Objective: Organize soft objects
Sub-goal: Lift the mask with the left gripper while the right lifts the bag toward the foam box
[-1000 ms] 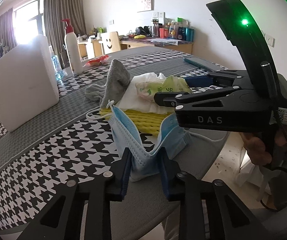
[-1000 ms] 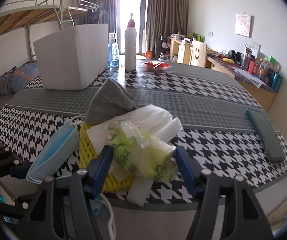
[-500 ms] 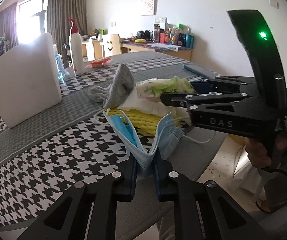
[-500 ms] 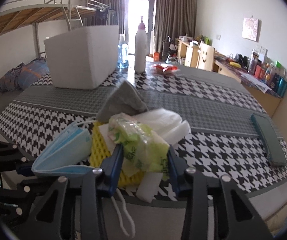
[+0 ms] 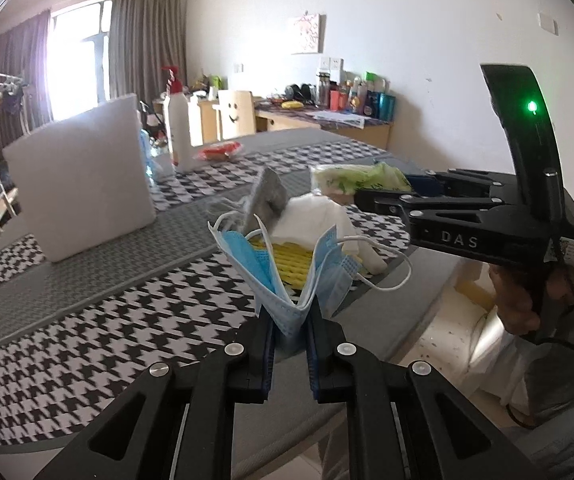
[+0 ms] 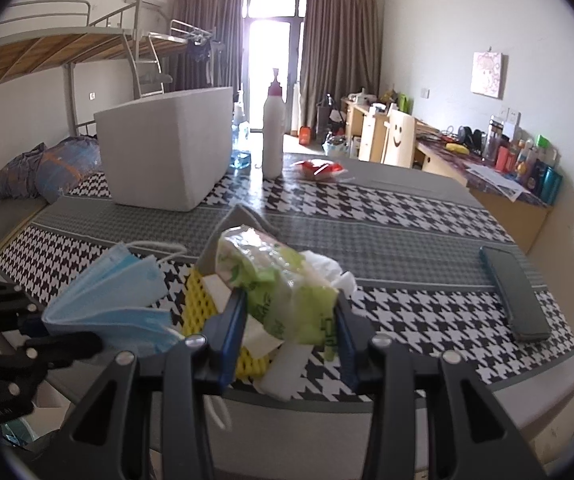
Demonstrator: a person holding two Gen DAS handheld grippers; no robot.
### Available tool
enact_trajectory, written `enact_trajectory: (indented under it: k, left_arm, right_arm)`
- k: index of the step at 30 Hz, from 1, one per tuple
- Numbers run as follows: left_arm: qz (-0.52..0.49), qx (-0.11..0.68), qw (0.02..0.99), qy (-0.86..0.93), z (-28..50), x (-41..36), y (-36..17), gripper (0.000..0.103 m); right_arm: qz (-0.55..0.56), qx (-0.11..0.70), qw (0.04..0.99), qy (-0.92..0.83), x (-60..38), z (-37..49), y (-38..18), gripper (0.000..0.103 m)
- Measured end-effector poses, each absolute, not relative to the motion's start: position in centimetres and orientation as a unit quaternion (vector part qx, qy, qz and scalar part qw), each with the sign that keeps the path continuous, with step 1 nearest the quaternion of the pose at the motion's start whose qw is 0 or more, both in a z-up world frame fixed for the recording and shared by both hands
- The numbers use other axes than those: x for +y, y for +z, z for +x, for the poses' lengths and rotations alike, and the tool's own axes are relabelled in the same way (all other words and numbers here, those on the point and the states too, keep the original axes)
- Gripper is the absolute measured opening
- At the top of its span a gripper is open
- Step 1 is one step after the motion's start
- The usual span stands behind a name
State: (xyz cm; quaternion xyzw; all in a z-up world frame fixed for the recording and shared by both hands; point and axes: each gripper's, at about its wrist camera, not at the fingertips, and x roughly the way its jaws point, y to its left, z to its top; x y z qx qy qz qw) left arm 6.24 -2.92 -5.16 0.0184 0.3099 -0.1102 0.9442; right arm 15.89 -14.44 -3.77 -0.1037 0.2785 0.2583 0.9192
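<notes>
Left wrist: left claw [image 5: 289, 330] clenched on the blue mask [image 5: 287, 280], pinched at its fold and lifted off the bench [image 5: 87, 320]; ear loops hang loose to the right. Behind the mask, the rest of the pile on the bench: yellow mat [image 5: 291, 260], white tissue [image 5: 311, 220], grey sock [image 5: 265, 196] sticking up. Right claw [image 5: 383, 194] enters from the right, a hand [image 5: 527, 300] on its grip, green LED lit, holding the green pack [image 5: 357, 180] above the pile. White box [image 5: 83, 184] far left, pump bottle [image 5: 177, 128] behind it. Right wrist: right claw [image 6: 290, 320] grasping the green pack [image 6: 283, 280], pads pressed on both its sides, pack tilted and clear of the bench [image 6: 407, 240]. Mask [image 6: 115, 304] to the left, in the left claw [image 6: 39, 332]. Yellow mat [image 6: 193, 300] and tissue [image 6: 327, 272] under the pack, sock [image 6: 243, 216] partly hidden behind it. Dark flat case [image 6: 515, 292] well apart on the right; white box [image 6: 167, 148] and bottle [image 6: 273, 136] at the far end.
</notes>
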Motion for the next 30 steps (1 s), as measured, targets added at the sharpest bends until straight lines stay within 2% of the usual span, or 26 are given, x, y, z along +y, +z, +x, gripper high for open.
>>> enact_trajectory:
  k: [11,30]
  left_arm:
    - [0.004,0.288,0.955,-0.062,5.3,-1.1,-2.8,0.014]
    - [-0.021,0.233,0.972,0.026,9.9,2.7,2.5,0.014]
  right_arm:
    - [-0.096,0.250,0.929,0.254,-14.5,14.6,-1.6,0.046]
    - [-0.067,0.212,0.933,0.282,-12.2,17.2,2.2,0.046]
